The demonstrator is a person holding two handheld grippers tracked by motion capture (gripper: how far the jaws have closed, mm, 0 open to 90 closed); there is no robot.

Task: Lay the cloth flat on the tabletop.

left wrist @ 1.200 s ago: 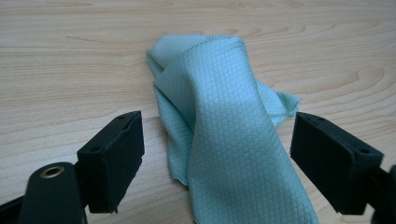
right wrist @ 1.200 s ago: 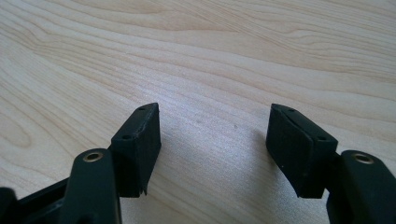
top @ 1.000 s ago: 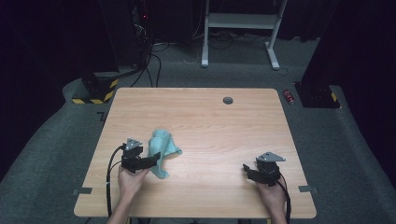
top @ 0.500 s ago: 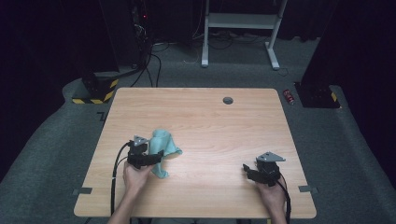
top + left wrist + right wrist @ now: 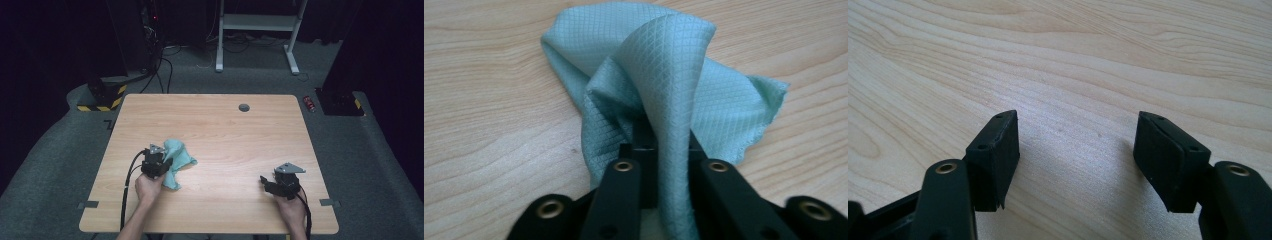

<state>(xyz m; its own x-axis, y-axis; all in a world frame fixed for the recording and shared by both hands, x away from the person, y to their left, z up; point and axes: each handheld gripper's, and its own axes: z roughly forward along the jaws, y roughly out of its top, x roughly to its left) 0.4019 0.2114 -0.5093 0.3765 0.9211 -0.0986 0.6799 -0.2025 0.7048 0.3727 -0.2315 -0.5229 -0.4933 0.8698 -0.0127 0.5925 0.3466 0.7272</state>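
Cloth (image 5: 177,159) on table (image 5: 225,130) left half, grommet (image 5: 244,107) near far edge

Pale wooden table (image 5: 225,130) — crumpled teal cloth (image 5: 176,155) on it, small dark disc (image 5: 244,107) far off.

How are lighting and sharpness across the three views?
High view: table evenly lit, surroundings nearly black, slightly soft. Left gripper view: cloth weave crisp, near tongs a little soft. Right gripper view: wood grain sharp, faint shadows beneath the open tongs.

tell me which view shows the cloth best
The left gripper view: the green cloth is close up, its weave and a fold pinched in the left tongs plain. The high view shows it small on the table.
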